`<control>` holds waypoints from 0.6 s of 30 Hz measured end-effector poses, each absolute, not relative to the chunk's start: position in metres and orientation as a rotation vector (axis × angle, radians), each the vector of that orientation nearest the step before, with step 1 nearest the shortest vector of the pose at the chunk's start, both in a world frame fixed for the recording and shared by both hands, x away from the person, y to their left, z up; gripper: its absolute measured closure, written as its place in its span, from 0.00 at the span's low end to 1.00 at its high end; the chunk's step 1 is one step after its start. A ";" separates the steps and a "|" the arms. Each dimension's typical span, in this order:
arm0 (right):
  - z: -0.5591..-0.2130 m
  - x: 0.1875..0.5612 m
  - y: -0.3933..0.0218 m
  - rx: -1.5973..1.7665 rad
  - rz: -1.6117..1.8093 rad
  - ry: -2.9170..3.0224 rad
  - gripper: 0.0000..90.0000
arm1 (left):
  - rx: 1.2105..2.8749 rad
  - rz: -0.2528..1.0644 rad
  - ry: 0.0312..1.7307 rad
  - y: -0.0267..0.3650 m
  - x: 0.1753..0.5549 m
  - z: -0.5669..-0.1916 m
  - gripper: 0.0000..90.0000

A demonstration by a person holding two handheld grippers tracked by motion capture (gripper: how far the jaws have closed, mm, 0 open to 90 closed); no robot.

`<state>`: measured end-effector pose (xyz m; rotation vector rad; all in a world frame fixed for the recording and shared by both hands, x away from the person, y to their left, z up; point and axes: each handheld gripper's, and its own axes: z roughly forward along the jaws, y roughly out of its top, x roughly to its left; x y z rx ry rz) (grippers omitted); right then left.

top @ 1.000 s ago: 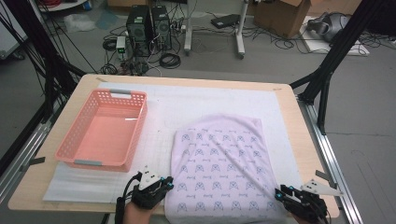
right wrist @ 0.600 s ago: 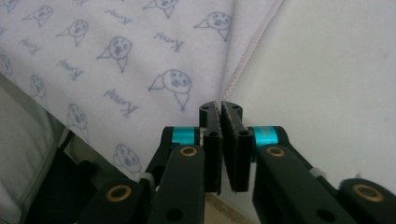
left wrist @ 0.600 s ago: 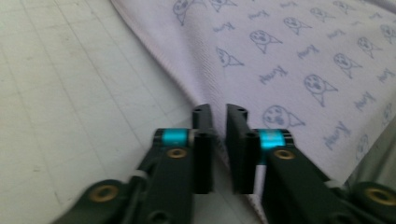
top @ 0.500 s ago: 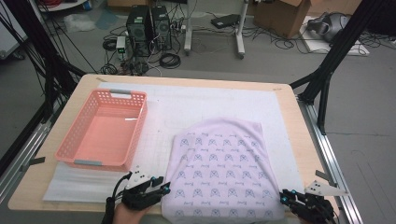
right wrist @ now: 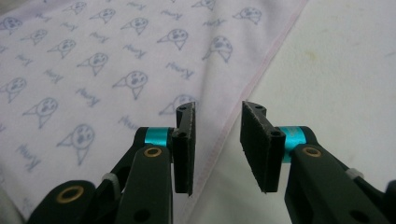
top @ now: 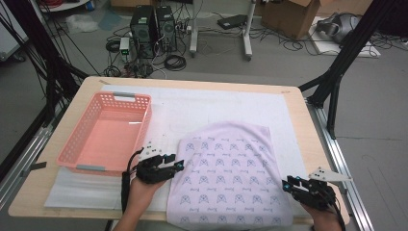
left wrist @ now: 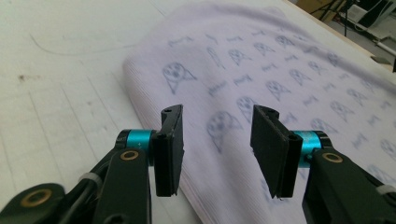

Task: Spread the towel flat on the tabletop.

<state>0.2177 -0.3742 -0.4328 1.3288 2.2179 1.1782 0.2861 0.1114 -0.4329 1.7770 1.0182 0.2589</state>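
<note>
A folded pale lilac cloth point(top: 230, 175) printed with small blue figures lies flat on the white mat point(top: 216, 108) that covers the bench point(top: 298, 103). It sits in the near right part of the mat. Its long axis runs from the near edge of the bench toward the far side, leaning slightly to the right as it goes. The far end is rounded and humped; the near end reaches the bench's near edge.

The left tongs point(top: 177, 162) hover just beside the cloth's left folded edge, pointing right across it. In the left gripper view the left tongs point(left wrist: 217, 140) have just been opening, with nothing pinched between the pads and the thick fold point(left wrist: 154, 98) below them.

The right tongs point(top: 288, 184) sit at the cloth's near right corner, pointing left. In the right gripper view the right tongs point(right wrist: 217, 140) stand over the stitched hem point(right wrist: 252, 79) and have just been opening too, with the hem below the gap and not clamped.

A pink basket point(top: 82, 137) stands on the left of the mat, well apart from the cloth. Bare mat lies between them and beyond the cloth's far end; to the right only a narrow strip of mat and bench remains.
</note>
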 end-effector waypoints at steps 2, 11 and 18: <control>-0.432 0.224 -0.374 1.318 1.183 2.219 0.72 | 1.764 0.268 1.019 0.111 0.296 -0.432 0.62; -0.430 0.249 -0.376 1.326 1.228 2.195 0.66 | 1.742 0.272 1.037 0.100 0.336 -0.426 0.57; -0.435 0.257 -0.370 1.316 1.245 2.214 0.62 | 1.741 0.288 1.099 0.093 0.371 -0.423 0.61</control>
